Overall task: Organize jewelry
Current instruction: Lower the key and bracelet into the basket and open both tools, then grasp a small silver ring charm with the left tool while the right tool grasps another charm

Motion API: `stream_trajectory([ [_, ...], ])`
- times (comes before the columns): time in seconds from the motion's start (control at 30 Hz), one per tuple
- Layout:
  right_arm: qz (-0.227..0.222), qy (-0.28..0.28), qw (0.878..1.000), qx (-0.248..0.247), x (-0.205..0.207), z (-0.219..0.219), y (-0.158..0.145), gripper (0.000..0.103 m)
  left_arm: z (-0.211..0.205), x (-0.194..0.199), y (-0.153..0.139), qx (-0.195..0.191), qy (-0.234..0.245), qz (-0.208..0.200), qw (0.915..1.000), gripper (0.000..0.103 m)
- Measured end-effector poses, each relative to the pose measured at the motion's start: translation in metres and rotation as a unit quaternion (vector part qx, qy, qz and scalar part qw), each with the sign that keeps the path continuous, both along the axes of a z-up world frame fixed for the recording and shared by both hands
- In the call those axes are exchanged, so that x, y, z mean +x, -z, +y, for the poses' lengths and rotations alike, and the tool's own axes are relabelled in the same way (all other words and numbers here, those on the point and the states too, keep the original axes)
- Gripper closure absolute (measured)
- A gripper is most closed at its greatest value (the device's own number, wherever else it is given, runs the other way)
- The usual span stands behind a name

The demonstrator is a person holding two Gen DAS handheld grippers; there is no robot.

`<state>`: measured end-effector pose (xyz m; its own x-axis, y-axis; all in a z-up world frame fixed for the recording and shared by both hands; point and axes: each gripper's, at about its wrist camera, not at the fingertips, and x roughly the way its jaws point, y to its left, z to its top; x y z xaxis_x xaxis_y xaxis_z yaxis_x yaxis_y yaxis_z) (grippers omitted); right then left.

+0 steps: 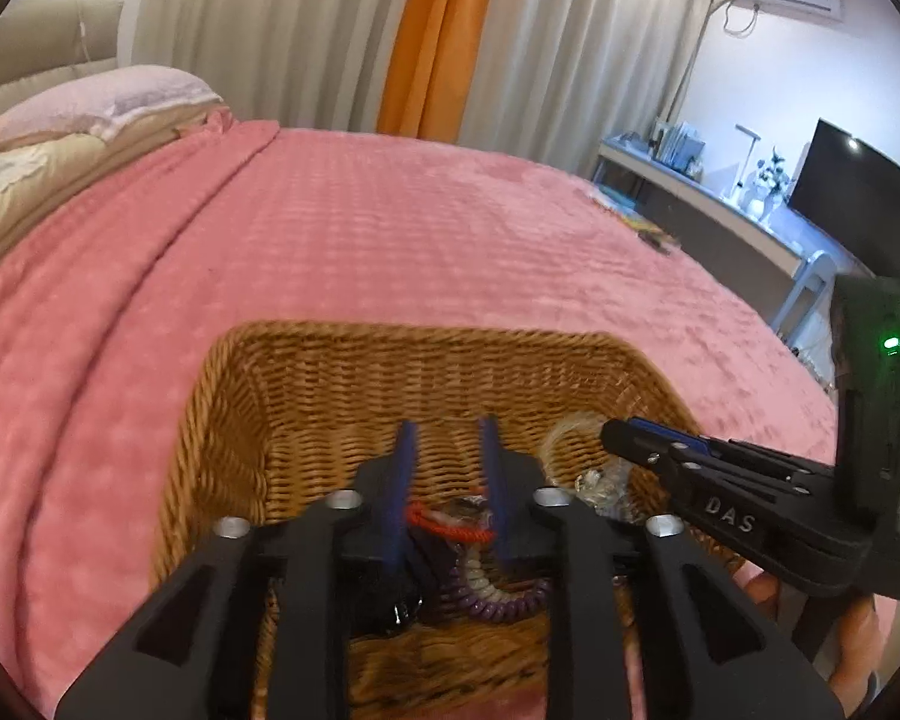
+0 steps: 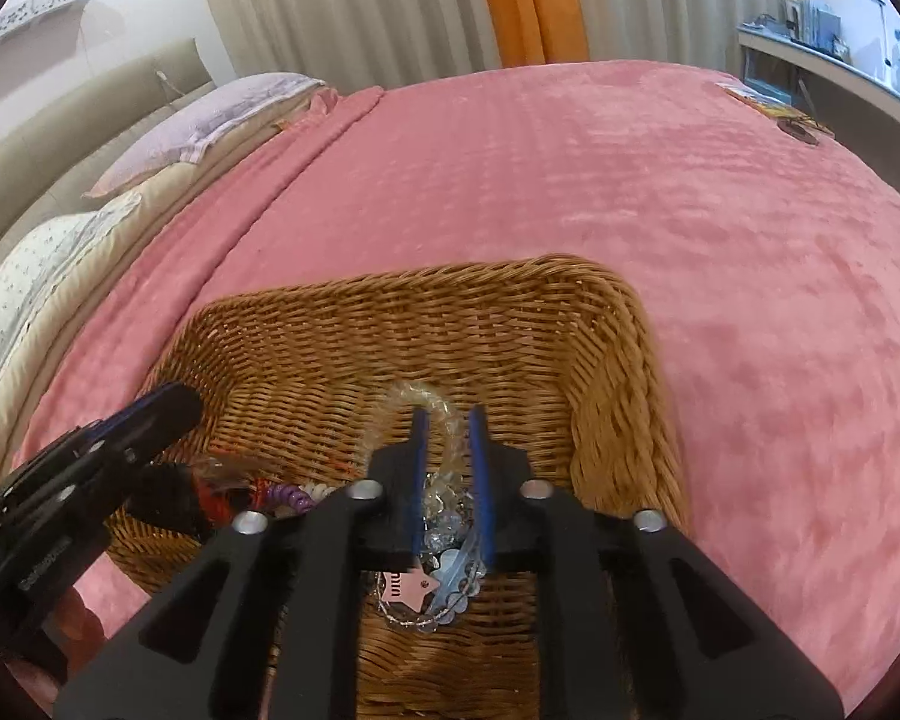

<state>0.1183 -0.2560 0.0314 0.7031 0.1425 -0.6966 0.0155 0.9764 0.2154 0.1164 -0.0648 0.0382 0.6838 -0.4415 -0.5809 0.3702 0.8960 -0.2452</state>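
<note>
A wicker basket (image 1: pixel 306 372) (image 2: pixel 624 360) sits on the pink bedspread and holds jewelry. My left gripper (image 1: pixel 448 429) is open above its left part, over a red cord band (image 1: pixel 450 525), a purple spiral hair tie (image 1: pixel 498 600) and a black glossy piece (image 1: pixel 399 609). My right gripper (image 2: pixel 447 417) is open above the right part, over a clear bracelet (image 2: pixel 417 396), clear beads (image 2: pixel 444 504) and a pink star charm (image 2: pixel 417 585). Each gripper shows in the other's view: the right one (image 1: pixel 621 432), the left one (image 2: pixel 180 399).
The pink bedspread (image 1: pixel 390 228) (image 2: pixel 720 240) spreads all around the basket. Pillows (image 1: pixel 90 102) lie at the far left. A few small items (image 2: pixel 792 114) lie at the bed's far right edge. A desk with a monitor (image 1: pixel 858 198) stands beyond.
</note>
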Motion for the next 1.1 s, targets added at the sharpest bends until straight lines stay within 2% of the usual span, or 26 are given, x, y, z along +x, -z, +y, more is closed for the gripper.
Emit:
stream_trajectory([
  [0.03,-0.009,0.001,1.0,-0.001,-0.005,-0.001,-0.004,0.063,0.006,-0.006,-0.007,-0.014,-0.001,-0.01,0.9999,0.054],
  [0.07,-0.015,0.002,1.0,-0.004,-0.009,0.0,-0.007,0.061,0.008,-0.01,-0.012,-0.022,-0.003,-0.016,0.9996,0.053],
  [0.17,-0.026,-0.004,1.0,-0.011,-0.021,0.003,-0.018,0.061,0.017,-0.026,-0.026,-0.044,0.0,-0.026,0.9987,0.052],
  [0.23,-0.034,-0.01,0.999,-0.011,-0.037,0.006,-0.026,0.061,0.022,-0.04,-0.034,-0.051,-0.002,-0.033,0.9982,0.047],
  [0.4,-0.056,-0.016,0.997,-0.042,-0.084,0.015,-0.042,0.061,0.027,-0.083,-0.05,-0.052,0.002,-0.059,0.9969,0.045],
  [0.57,-0.064,-0.026,0.997,-0.047,-0.134,0.021,-0.048,0.061,0.034,-0.138,-0.057,-0.047,-0.008,-0.089,0.9949,0.04],
  [0.8,-0.04,-0.026,0.998,-0.051,-0.189,0.029,-0.021,0.061,0.039,-0.192,-0.036,-0.021,-0.022,-0.097,0.9948,0.034],
  [1.1,0.024,-0.028,0.998,-0.05,-0.212,0.036,0.037,0.061,0.056,-0.206,0.015,0.004,-0.038,-0.021,0.999,0.034],
])
